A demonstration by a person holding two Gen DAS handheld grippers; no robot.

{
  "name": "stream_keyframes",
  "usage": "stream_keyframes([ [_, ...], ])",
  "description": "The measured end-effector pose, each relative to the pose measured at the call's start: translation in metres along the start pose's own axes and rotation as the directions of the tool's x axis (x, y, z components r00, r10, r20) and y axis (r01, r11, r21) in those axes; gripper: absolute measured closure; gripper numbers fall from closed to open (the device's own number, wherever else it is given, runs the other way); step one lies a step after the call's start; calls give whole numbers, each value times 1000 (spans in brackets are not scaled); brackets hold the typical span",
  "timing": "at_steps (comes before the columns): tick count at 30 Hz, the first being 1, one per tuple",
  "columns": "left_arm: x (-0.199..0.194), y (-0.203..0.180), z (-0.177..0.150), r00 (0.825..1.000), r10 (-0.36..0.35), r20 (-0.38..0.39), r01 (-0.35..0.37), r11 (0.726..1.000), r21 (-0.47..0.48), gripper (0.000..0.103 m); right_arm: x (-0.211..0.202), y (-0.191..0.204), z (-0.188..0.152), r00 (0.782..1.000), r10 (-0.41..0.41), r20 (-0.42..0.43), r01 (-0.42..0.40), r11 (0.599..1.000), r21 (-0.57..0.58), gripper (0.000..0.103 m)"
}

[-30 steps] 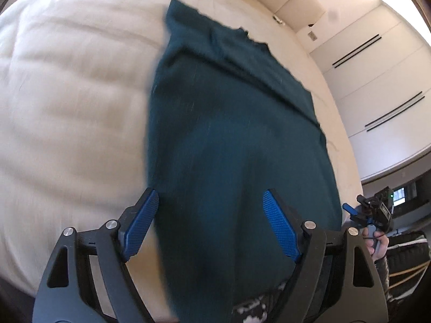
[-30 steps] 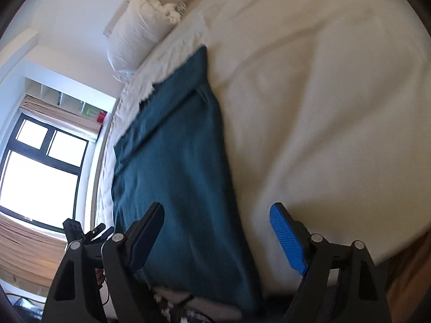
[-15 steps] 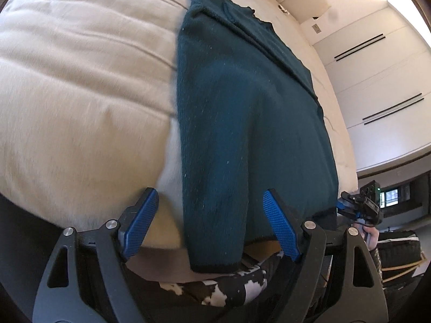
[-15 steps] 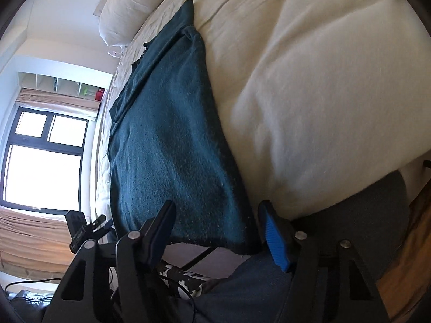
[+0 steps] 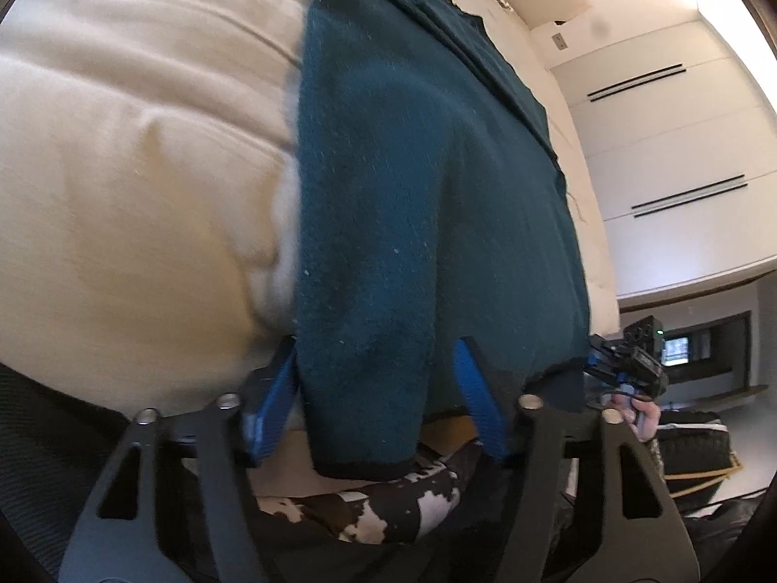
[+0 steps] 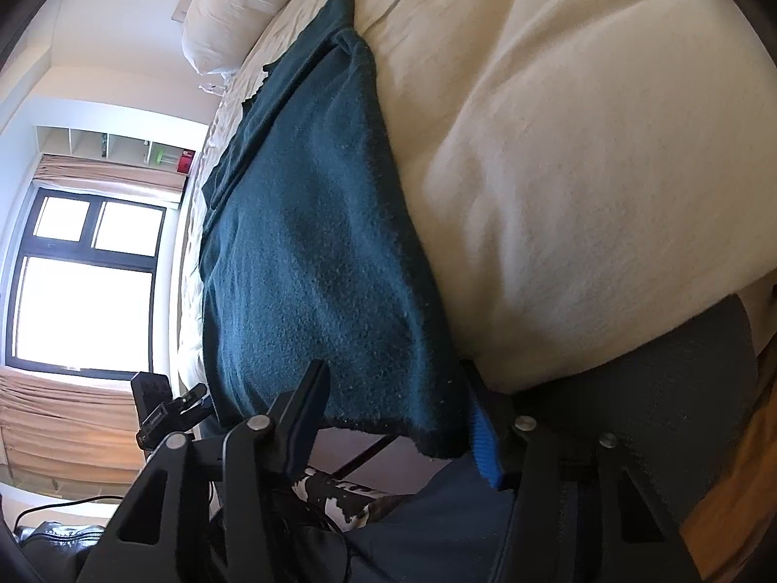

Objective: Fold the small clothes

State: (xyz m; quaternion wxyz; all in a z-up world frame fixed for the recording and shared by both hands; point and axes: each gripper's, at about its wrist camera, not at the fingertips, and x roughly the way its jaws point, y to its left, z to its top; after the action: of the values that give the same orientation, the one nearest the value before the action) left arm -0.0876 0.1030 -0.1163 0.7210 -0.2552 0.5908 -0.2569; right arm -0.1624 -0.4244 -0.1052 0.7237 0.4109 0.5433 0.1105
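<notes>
Left wrist view: we see a dark teal knitted garment (image 5: 427,184) spread flat along a cream bed cover (image 5: 136,155), its dark-edged hem hanging over the near edge of the bed. We have the left gripper (image 5: 376,388) at that hem, at the garment's left corner. Its jaws are closing, with the corner of the garment lying between the two blue pads (image 5: 272,398). We cannot confirm that the pads press on the fabric; a gap shows at the right-hand pad. Below the hem we see a black-and-white patterned fabric (image 5: 388,510). At the right edge of this view the right gripper (image 5: 626,364) appears small, with a hand (image 5: 643,420) holding it near the garment's other corner. White wall panels (image 5: 680,145) stand behind the bed.

Right wrist view: we see the same garment (image 6: 315,243) running away from the camera toward white pillows (image 6: 233,14) at the head of the bed. The right gripper (image 6: 393,418) sits at the hem's right corner. Its jaws are closing and the corner lies between them, the blue pad (image 6: 483,442) just beside the garment's edge. Firm contact is not visible. The left gripper (image 6: 165,408) shows at the lower left, in front of a bright window (image 6: 82,282) with tan curtains (image 6: 63,418).
</notes>
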Motion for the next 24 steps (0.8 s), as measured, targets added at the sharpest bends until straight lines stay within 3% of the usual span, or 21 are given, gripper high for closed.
stream_keyframes([
  [6,0,26,2,996,-93,8,93,990,-109,69,0,0,1,1000,-2,-5,2,1000,-3,53],
  [12,2,26,0,995,-103,-13,101,990,-97,74,2,-1,0,999,-17,-28,16,1000,-11,68],
  [17,2,26,-3,989,-145,-27,142,985,-96,75,0,1,-1,999,-16,-28,15,1000,-24,88],
  [24,2,35,-10,973,-229,-7,226,966,-127,75,-3,2,-2,1000,5,-17,-5,1000,-29,90],
])
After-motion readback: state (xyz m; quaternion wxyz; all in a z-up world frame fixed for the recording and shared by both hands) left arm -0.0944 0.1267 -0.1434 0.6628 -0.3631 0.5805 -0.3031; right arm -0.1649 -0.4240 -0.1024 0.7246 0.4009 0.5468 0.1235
